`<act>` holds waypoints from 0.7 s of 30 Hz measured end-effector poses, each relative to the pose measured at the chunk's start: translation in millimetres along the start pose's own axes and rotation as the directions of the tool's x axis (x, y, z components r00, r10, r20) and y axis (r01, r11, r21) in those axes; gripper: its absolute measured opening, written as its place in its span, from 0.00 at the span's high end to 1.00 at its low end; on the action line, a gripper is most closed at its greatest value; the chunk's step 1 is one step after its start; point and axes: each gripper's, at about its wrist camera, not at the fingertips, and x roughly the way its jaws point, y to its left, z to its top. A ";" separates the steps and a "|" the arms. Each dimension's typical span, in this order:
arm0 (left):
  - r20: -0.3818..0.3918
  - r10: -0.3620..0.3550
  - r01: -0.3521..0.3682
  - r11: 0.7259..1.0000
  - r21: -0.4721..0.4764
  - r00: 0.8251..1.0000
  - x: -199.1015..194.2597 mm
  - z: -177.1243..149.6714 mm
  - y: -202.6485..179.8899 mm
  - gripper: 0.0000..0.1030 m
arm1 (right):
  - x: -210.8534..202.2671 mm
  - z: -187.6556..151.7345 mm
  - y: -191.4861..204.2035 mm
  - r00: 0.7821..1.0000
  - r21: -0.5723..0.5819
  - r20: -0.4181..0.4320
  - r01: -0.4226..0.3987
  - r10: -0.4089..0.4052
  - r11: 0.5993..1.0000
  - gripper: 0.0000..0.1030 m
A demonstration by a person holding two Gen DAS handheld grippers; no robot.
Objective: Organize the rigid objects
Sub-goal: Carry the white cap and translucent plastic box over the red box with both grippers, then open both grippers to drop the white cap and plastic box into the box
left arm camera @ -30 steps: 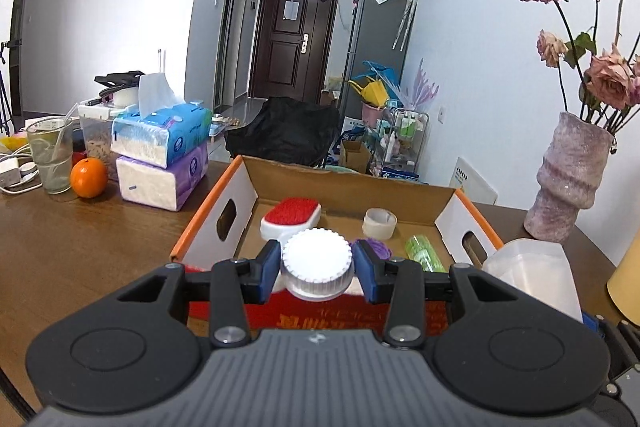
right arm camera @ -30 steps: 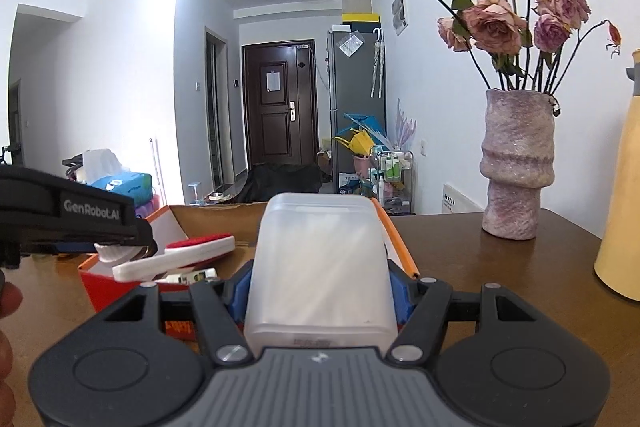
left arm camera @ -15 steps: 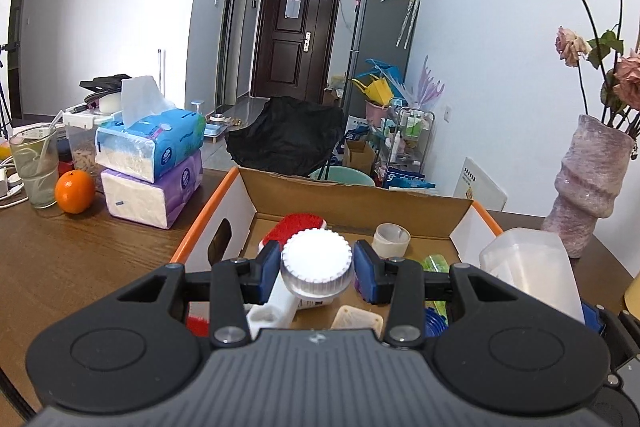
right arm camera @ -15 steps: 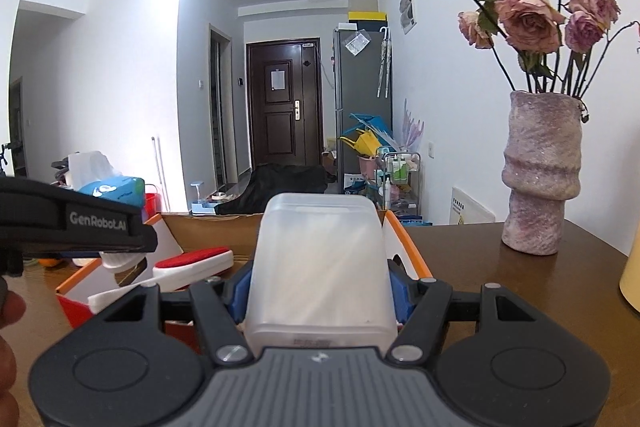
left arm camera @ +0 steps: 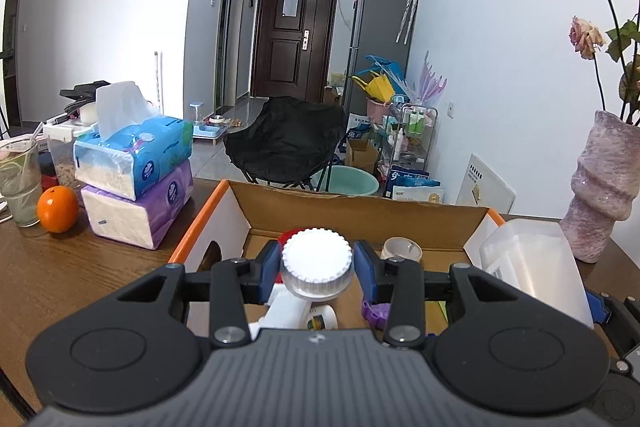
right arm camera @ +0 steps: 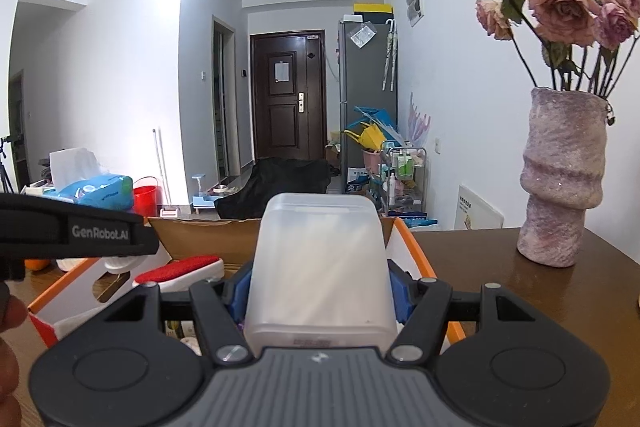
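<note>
We hold a white ribbed cap point(left arm camera: 317, 259) clenched between the blue fingers point(left arm camera: 267, 269) of our left gripper point(left arm camera: 316, 269), above the open cardboard box point(left arm camera: 360, 211) that sits on the wooden bench point(left arm camera: 60, 267). Our right gripper point(right arm camera: 318, 291) grasps a translucent plastic container point(right arm camera: 320, 263) at its sides, held over the box's right end beside the orange rim. Inside the box we see a red-topped brush point(right arm camera: 180, 267), a tape roll point(left arm camera: 401, 248) and a purple piece point(left arm camera: 376, 311), while tissue packs point(left arm camera: 136, 179), an orange point(left arm camera: 58, 209) and a pink vase point(right arm camera: 562, 179) stand on the bench around it.
</note>
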 end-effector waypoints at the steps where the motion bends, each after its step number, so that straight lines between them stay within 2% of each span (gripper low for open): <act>1: 0.000 0.001 -0.001 1.000 0.003 1.000 2.5 0.8 0.0 0.60 | 2.3 0.9 0.6 1.000 -0.004 0.000 -0.003 0.003 1.000 0.38; 21: -0.036 0.011 -0.008 0.998 0.063 0.999 38.0 7.6 -5.4 0.59 | 43.8 10.0 -1.4 0.997 -0.032 -0.071 -0.021 0.019 0.999 0.38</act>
